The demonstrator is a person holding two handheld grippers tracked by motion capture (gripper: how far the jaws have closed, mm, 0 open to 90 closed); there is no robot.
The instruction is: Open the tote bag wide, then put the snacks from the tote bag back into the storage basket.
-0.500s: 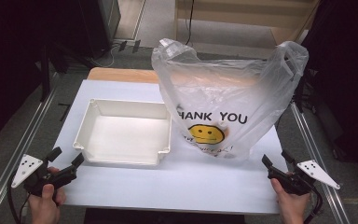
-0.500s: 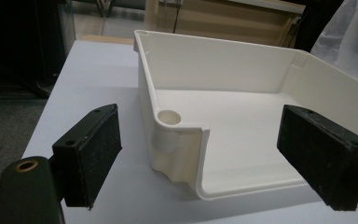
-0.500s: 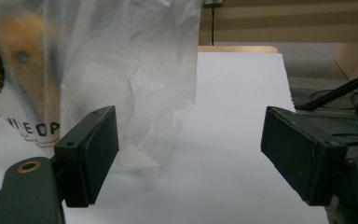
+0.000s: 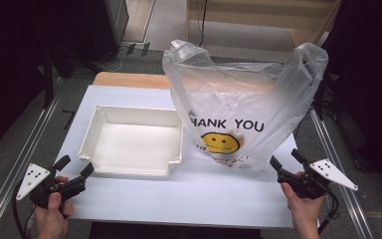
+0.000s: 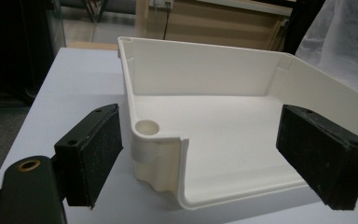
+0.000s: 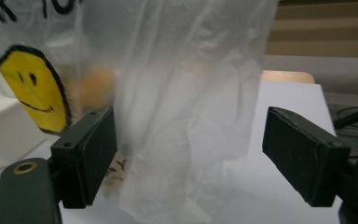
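A translucent plastic bag (image 4: 243, 99) printed "THANK YOU" with a yellow smiley stands upright on the white table (image 4: 199, 194); something orange shows faintly through it in the right gripper view (image 6: 98, 84). Left of the bag sits an empty white tray (image 4: 134, 142), seen close up in the left gripper view (image 5: 223, 135). My left gripper (image 4: 74, 167) is open at the table's near left corner, just short of the tray's corner (image 5: 200, 163). My right gripper (image 4: 284, 159) is open at the near right, close to the bag's lower corner (image 6: 186, 154), with nothing pressed between its pads.
Metal rails (image 4: 25, 154) run along both sides of the table. A wooden board (image 4: 129, 79) lies at the far edge behind the tray. Dark floor and cables (image 4: 124, 52) lie beyond. Bare tabletop stretches between the two hands along the near edge.
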